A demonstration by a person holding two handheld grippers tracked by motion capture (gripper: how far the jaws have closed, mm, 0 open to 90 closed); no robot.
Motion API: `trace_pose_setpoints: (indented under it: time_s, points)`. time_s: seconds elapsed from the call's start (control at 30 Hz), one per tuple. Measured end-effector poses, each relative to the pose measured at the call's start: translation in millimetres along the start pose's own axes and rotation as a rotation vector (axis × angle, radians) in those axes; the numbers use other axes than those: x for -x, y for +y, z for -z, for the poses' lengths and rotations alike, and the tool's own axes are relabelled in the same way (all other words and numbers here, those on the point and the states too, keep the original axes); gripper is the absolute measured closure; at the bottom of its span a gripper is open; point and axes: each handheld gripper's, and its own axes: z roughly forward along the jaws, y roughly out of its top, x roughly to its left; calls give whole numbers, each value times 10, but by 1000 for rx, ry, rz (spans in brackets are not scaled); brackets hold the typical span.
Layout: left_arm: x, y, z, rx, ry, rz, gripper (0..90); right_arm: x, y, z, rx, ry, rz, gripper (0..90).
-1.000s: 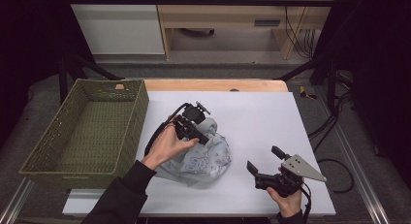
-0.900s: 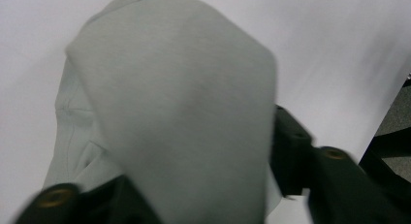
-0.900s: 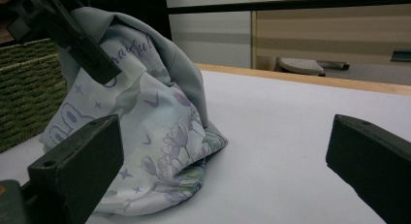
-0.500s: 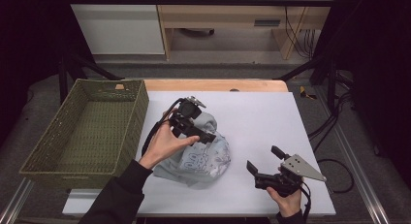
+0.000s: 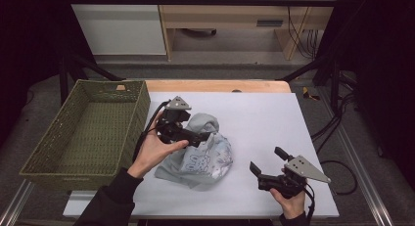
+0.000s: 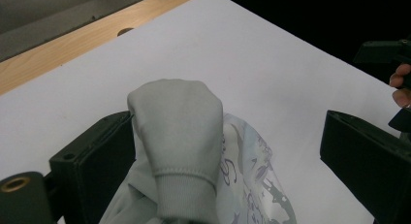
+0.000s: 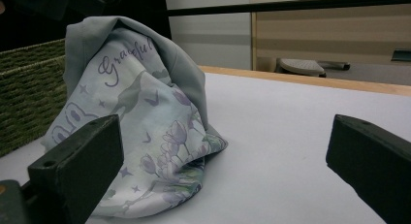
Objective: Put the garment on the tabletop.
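Observation:
A pale grey garment [image 5: 203, 160] with a printed lilac pattern lies crumpled in a heap at the middle of the white table [image 5: 264, 113]. My left gripper [image 5: 199, 137] hovers over the heap's left top. Its jaws have just been opening and now stand wide. In the left gripper view a grey cuffed sleeve [image 6: 177, 132] rises between them, close beside one jaw, with the left gripper [image 6: 225, 120] not pressing on it. My right gripper [image 5: 267, 160] rests low at the front right, open and empty. In the right gripper view the garment [image 7: 140, 117] stands ahead of the right gripper [image 7: 225, 121].
A green woven basket [image 5: 143, 106] stands empty along the table's left edge, close to my left hand. A bare wooden strip [image 5: 220, 85] runs along the table's far edge. White tabletop stretches to the right and behind the garment.
The left gripper's jaws have spread apart and let go of the garment. The left hand has drawn back to the left and slightly upward. The right gripper has kept still.

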Motion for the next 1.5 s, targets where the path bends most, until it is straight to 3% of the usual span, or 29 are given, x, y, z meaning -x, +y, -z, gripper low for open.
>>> trace_pose_setpoints:
  time_s: [0.43,0.67,0.83,0.93,1.17,1.5]
  points:
    - [-55,-465,255,144,-10,28,41,13,5,7,0,0,-7,2]
    - [-80,-727,383,204,17,50,40,11,6,10,0,7,-2,2]
    - [-39,-912,498,235,59,28,39,16,3,13,-3,6,-3,2]
    - [-35,-1007,569,269,71,38,37,18,3,12,-1,7,-6,2]
    - [-62,-1227,694,289,83,60,32,23,-3,15,-3,7,-11,2]
    - [-120,-1354,853,332,120,91,28,42,4,47,0,8,-14,2]
